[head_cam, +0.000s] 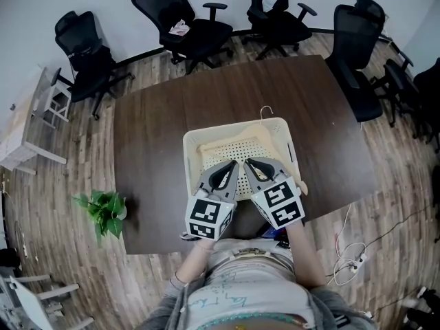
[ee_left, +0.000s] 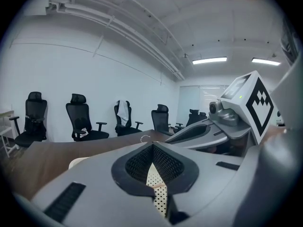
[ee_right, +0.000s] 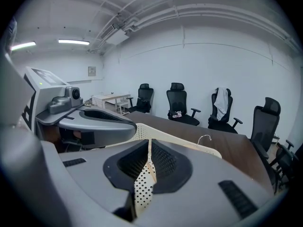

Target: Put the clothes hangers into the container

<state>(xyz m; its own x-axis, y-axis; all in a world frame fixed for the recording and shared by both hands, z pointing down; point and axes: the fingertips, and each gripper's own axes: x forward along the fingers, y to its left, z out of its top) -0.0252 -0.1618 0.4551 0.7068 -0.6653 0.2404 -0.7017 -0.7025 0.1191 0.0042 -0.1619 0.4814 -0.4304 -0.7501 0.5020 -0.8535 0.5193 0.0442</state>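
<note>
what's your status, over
Left gripper and right gripper both shut, empty, above cream perforated plastic basket. Pale hanger with wire hook lying inside it. Nothing blocking.

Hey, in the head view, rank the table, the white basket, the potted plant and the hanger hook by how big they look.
Largest to smallest:
1. table
2. basket
3. potted plant
4. hanger hook, by far the smallest

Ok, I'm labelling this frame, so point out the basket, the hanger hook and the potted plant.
basket [head_cam: 188, 172]: head view, on its left rim.
hanger hook [head_cam: 265, 108]: head view, on the top of the wire curve.
potted plant [head_cam: 103, 210]: head view, on its leaves.
</note>
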